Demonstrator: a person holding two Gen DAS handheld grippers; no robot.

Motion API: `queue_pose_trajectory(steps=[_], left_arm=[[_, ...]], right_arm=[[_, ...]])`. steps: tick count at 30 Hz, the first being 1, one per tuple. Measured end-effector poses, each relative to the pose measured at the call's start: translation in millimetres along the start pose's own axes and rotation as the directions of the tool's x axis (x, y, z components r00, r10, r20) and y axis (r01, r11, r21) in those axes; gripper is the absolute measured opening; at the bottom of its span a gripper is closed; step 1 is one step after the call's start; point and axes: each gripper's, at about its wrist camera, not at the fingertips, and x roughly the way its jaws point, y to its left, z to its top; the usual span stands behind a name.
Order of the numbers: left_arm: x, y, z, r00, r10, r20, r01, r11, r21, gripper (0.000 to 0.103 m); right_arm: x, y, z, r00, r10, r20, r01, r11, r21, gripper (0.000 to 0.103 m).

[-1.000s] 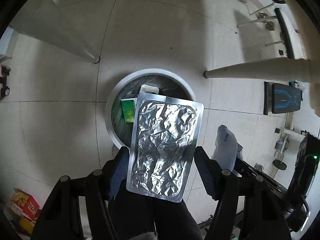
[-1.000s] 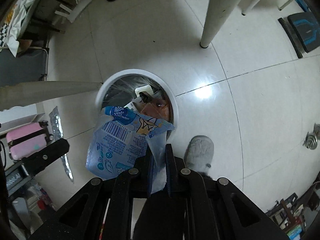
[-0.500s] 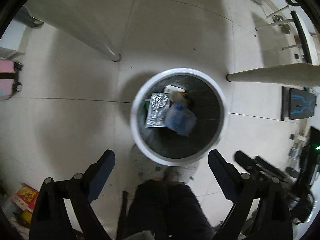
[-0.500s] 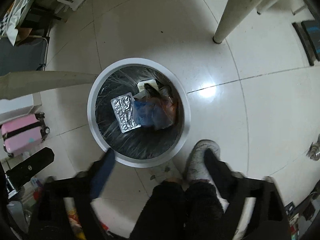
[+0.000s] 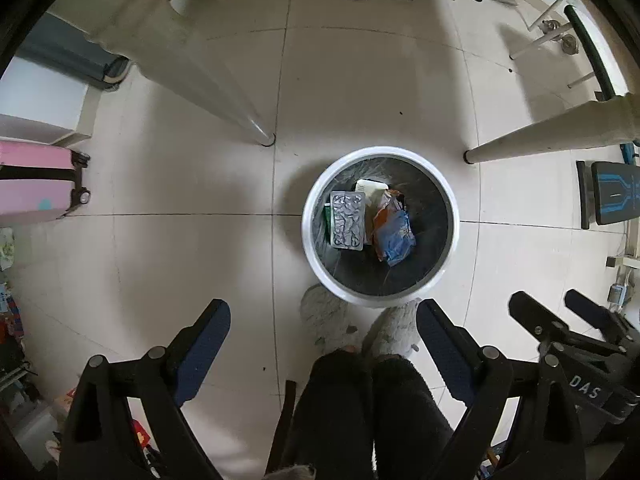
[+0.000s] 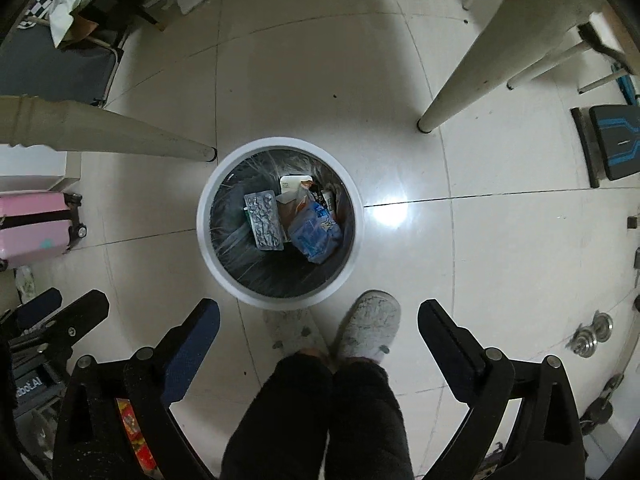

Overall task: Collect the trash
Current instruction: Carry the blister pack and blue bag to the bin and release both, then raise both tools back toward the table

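Left wrist view: the left gripper [image 5: 322, 340] hangs high over the pale tiled floor [image 5: 180, 248], its fingers [image 5: 204, 340] spread wide and holding nothing. The round white waste bin with a black liner [image 5: 450, 240] stands straight ahead of the fingers and slightly to their right, just beyond the person's grey slippers [image 5: 390, 330]. Inside it lie the crinkled silver foil blister sheet [image 5: 347, 220], long axis running away from the camera, and just to its right the crumpled blue and orange plastic wrapper [image 5: 394, 232]. The other gripper's black frame shows at the right edge.

Right wrist view: the right gripper [image 6: 318, 340] is likewise spread wide and empty. Here the bin [image 6: 208, 248] sits ahead and slightly left of the fingers [image 6: 444, 340], so it lies between the two grippers, about equally near to each. The foil sheet [image 6: 264, 220] and blue wrapper [image 6: 316, 232] rest side by side at the bottom. No loose trash shows within reach, so the next pickup seems to lie elsewhere, out of view.
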Motion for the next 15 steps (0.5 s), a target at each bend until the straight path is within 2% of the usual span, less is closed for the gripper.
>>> queue_pose_trajectory(steps=[6,15], left_arm=[[-49,4,-16,1.0,-0.003,0.024,0.003,1.0,-0.015,0.095],[-158,14,-48,0.996,-0.025,0.081,0.025,1.0,-0.007,0.095]], right_arm=[[-70,13,-21,1.0,-0.006,0.008,0.007,0.999,-0.038,0.1],[-199,32,-53,0.998,0.016,0.055,-0.013,0.999,-0.052,0.1]])
